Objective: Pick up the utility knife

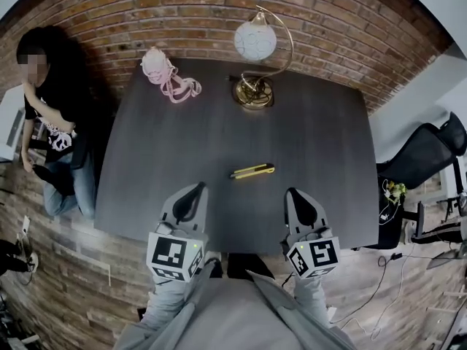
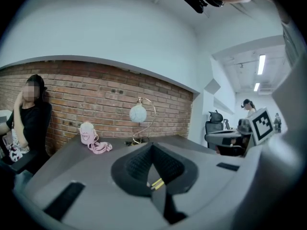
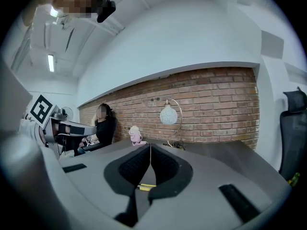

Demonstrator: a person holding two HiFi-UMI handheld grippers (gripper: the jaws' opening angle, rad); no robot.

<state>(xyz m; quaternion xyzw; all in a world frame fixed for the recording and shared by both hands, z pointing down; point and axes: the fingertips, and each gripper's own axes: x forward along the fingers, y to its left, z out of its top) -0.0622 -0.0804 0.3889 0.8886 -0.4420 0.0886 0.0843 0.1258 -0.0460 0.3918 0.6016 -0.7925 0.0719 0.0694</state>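
A yellow and black utility knife [image 1: 252, 171] lies flat near the middle of the dark table [image 1: 160, 159]. My left gripper [image 1: 199, 187] hovers over the table's near edge, to the knife's lower left, with its jaws shut and nothing in them. My right gripper [image 1: 292, 192] is level with it on the knife's lower right, also shut and holding nothing. Neither touches the knife. In the left gripper view the knife [image 2: 157, 183] shows as a yellow sliver through the hollow below the closed tips [image 2: 152, 145]. The right gripper view shows the knife [image 3: 145, 187] the same way.
A brass arc lamp with a white globe [image 1: 255, 44] stands at the table's far side, with a pink pouch and its cord [image 1: 166, 73] to the lamp's left. A person [image 1: 52, 115] sits by the brick wall at the left. An office chair [image 1: 432, 149] stands at the right.
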